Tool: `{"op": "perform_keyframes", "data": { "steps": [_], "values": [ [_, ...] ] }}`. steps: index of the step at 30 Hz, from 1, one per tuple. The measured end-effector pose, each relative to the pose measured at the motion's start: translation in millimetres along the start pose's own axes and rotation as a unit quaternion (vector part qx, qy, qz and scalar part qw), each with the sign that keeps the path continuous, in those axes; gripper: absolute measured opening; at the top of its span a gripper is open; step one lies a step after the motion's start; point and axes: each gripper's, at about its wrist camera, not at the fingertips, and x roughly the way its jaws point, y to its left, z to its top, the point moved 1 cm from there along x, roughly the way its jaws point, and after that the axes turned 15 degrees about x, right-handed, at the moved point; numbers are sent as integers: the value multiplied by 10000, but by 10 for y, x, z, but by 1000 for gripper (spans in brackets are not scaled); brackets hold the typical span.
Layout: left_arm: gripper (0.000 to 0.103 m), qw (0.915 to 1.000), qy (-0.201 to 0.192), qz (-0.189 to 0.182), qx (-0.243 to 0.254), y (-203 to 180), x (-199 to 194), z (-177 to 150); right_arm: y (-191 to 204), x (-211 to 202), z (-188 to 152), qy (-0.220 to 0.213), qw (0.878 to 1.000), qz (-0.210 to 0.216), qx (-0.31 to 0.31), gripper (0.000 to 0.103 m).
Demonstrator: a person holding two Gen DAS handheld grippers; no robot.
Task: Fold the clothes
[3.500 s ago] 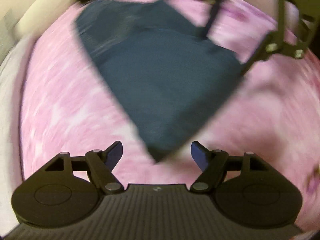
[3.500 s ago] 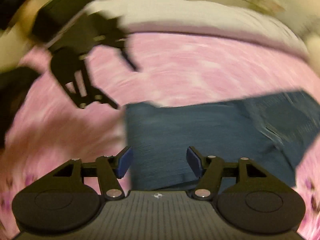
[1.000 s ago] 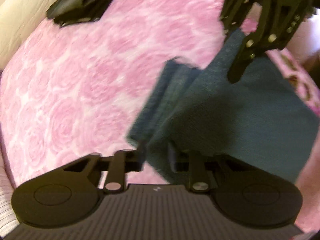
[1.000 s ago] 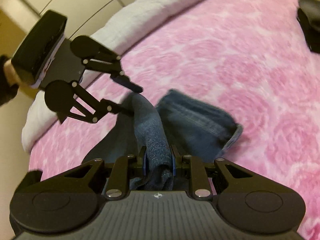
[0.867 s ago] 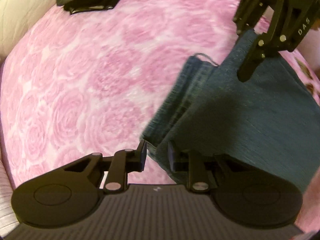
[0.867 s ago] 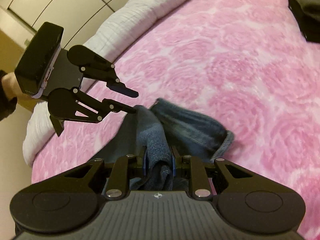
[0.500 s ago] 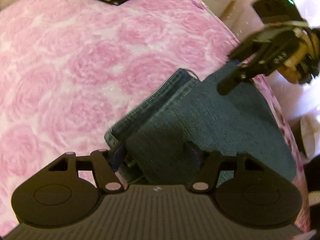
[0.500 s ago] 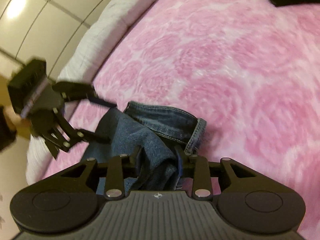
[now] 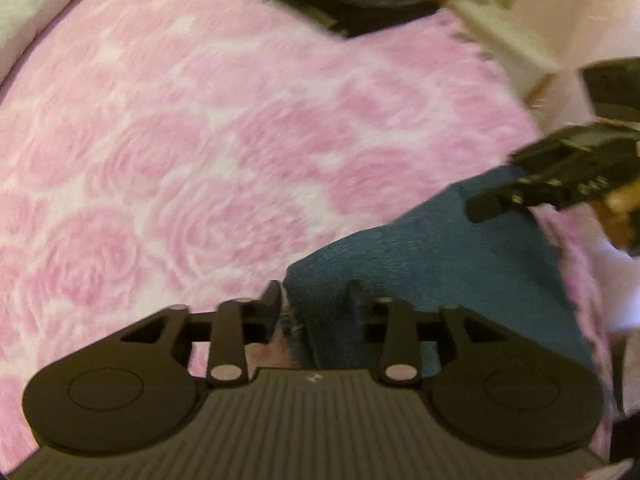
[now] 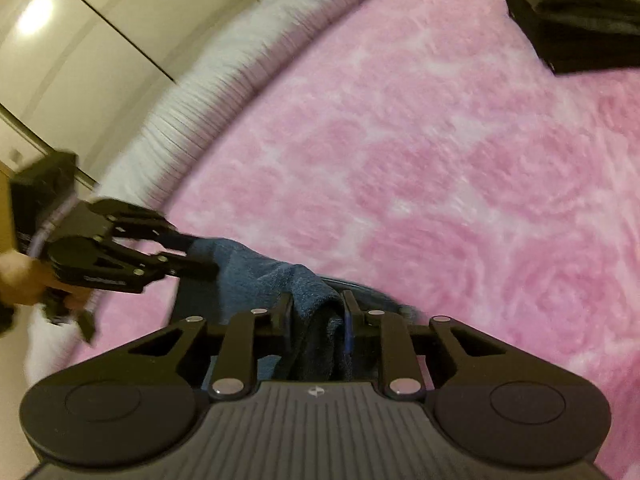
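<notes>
While the pink rose-patterned bed cover (image 10: 460,168) is stretching wide, the folded blue jeans (image 9: 448,264) are lying on its near edge, a dark folded garment (image 10: 580,20) sitting well apart. The right claw (image 10: 317,312) is pinching a bunched denim fold, and the left claw (image 9: 314,300) is gaping partway around the jeans' corner.

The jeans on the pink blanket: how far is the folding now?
Done: the jeans already lie doubled into a short stack on the pink blanket.
In hand: the right gripper pinches a denim bunch; the left gripper looks open at an edge.
Left: releasing and flattening. A folded black garment lies apart.
</notes>
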Motion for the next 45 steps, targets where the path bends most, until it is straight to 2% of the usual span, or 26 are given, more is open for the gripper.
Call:
{"op": "perform_keyframes", "data": {
  "steps": [1,2,4,6,7,8,10,12,13,15,16,17,18,19,20,22,24,26,28,32,33,36,38,41,43,45],
  "values": [
    [56,9999,-15,120,-78,1,5,-13,-51,2,10,-44,9999,-69,75,43],
    [59,9997,-65,226,-114,3,-40,-37,-98,-18,18,-109,9997,-119,159,46],
    [59,9991,-174,374,-118,10,-199,-114,-117,-208,-11,-443,9987,-142,191,47],
    [42,9971,-430,628,-11,-29,-413,-145,-72,-420,-85,-785,9966,-248,72,45],
    [20,9955,-569,761,49,-51,-524,-158,-26,-532,-140,-966,9948,-325,-52,42],
    [16,9956,-643,679,60,-82,-551,-143,47,-608,-211,-1086,9933,-327,-239,39],
    [18,9964,-752,392,53,-151,-555,-97,188,-652,-355,-1076,9928,-80,-512,33],
    [19,9975,-501,381,331,-233,-350,-55,252,-504,-423,-866,9940,60,-668,32],
    [20,9974,-353,393,487,-275,-235,-34,282,-422,-455,-754,9943,122,-745,31],
    [25,9979,-108,474,423,-241,38,-48,217,-208,-451,-649,9950,-134,-744,23],
    [34,9984,-22,485,296,-203,167,-70,170,-118,-432,-631,9951,-269,-715,17],
    [48,9983,37,541,201,-177,271,-90,122,-29,-413,-612,9950,-405,-685,15],
    [54,9981,38,606,122,-144,338,-112,79,27,-401,-586,9949,-430,-694,14],
    [64,9981,22,616,-27,-105,355,-133,37,73,-391,-559,9950,-423,-715,14],
    [68,9979,5,610,-198,-64,360,-155,-5,105,-383,-555,9950,-384,-730,14],
    [68,9970,-46,596,-493,-14,322,-193,-85,92,-379,-538,9960,-262,-663,14],
    [64,9963,-103,639,-569,-62,125,-238,-61,-56,-404,-580,9971,-162,-475,14],
    [57,9961,-116,661,-579,-141,-95,-312,18,-311,-493,-715,9970,-59,-287,27],
    [57,9958,-128,683,-590,-219,-316,-386,91,-540,-672,-716,9971,115,-210,31],
    [58,9942,25,428,-987,-497,-614,-870,201,-784,-1250,-205,9989,290,-316,37],
    [58,9937,112,378,-1054,-560,-601,-996,228,-820,-1405,-51,9989,308,-359,43],
    [59,9912,377,233,-1249,-738,-516,-1374,132,-712,-1765,355,9989,-9,-308,47],
    [62,9871,293,149,-1566,-705,-501,-1500,62,-649,-1875,435,9985,-213,-256,49],
    [60,9807,-17,-16,-1953,-576,-544,-1562,-33,-718,-1739,144,9995,-42,280,57],
    [60,9773,-205,-183,-2101,-484,-553,-1547,-123,-758,-1553,-156,9977,68,663,80],
    [61,9754,-323,-330,-2157,-394,-512,-1529,-240,-710,-1343,-299,9938,196,1053,81]
  ]
}}
